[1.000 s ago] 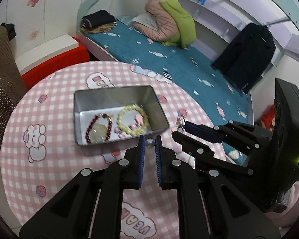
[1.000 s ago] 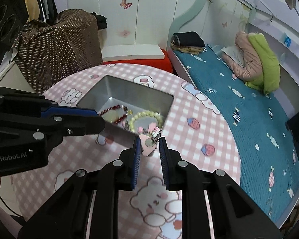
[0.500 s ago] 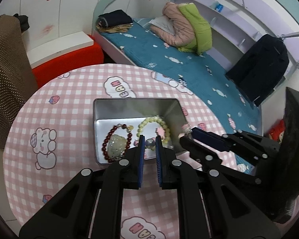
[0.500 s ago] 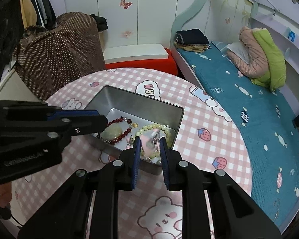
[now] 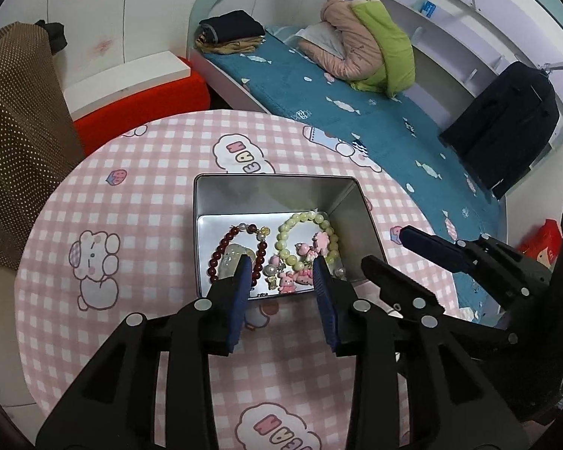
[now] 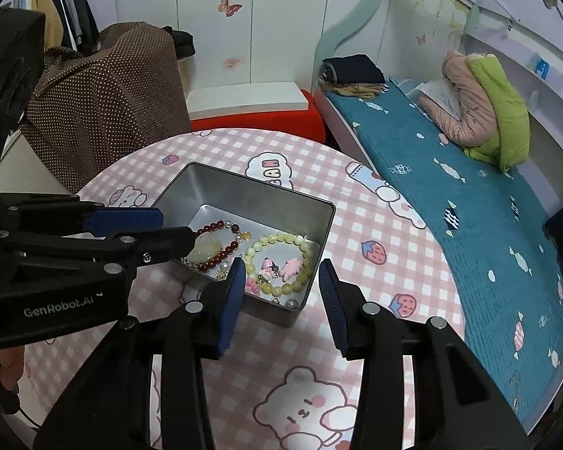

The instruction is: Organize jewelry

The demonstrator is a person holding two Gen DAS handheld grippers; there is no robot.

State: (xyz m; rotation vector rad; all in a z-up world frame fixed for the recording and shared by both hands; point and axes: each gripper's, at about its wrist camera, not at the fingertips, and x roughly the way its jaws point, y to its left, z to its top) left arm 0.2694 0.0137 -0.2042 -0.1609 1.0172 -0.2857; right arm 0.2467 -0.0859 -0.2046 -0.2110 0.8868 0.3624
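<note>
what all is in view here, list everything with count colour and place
metal tin: one, silver, open, on the table
red bead bracelet: one, dark red with a pale stone, left side of the tin floor
pale bead bracelet: one, yellow-green, right side of the tin floor
small charms: several, mostly pink, near end of the tin; exact count unclear
table: one, round, pink check cloth with cartoon prints
bed: one, teal cover, behind the table
jacket: one, pink and green, bundled on the bed
folded clothes: one pile, dark on top, at the bed's end
dark coat: one, hanging on the right
left gripper: black, blue pads, jaws just opened, empty, over the tin
right gripper: black, blue pads, jaws just opened, empty, over the tin
</note>
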